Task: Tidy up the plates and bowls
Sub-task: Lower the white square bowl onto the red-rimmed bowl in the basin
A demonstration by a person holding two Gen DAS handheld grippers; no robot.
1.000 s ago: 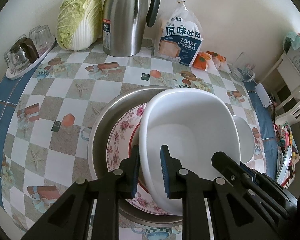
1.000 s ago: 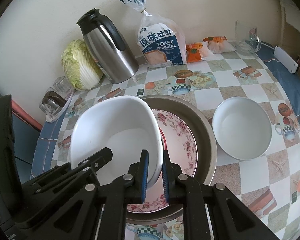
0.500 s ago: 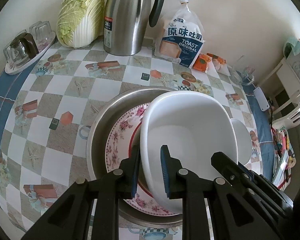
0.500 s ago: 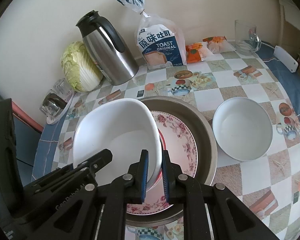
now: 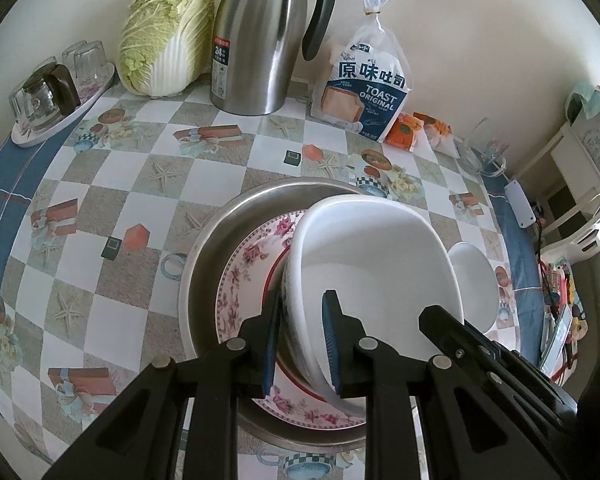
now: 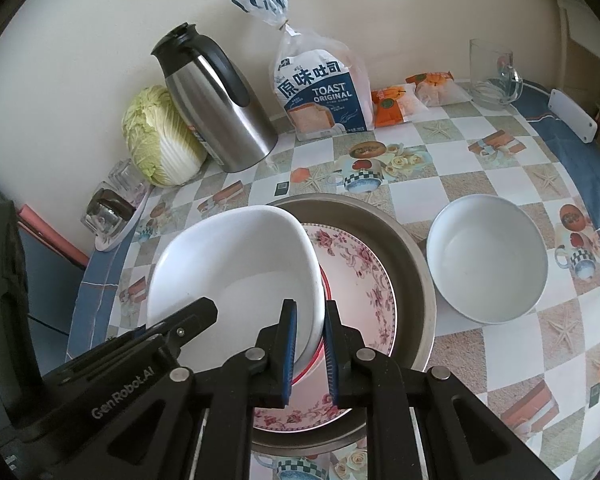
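Note:
A large white bowl (image 5: 376,268) (image 6: 236,264) is held tilted over a floral plate (image 5: 244,276) (image 6: 356,280) that lies in a round metal pan (image 5: 212,248) (image 6: 412,264). My left gripper (image 5: 300,344) is shut on the bowl's left rim. My right gripper (image 6: 310,344) is shut on its right rim. A second, smaller white bowl (image 6: 486,258) (image 5: 474,280) stands on the table to the right of the pan.
At the back against the wall stand a cabbage (image 5: 166,32), a steel thermos jug (image 5: 260,36), a toast bag (image 5: 364,84) and snack packets (image 6: 396,104). A tray of glasses (image 5: 52,96) is at the left. A glass mug (image 6: 494,76) is at the right.
Both grippers have lifted the white bowl a little and tilted it, still over the plate. The views have pulled slightly back from the table.

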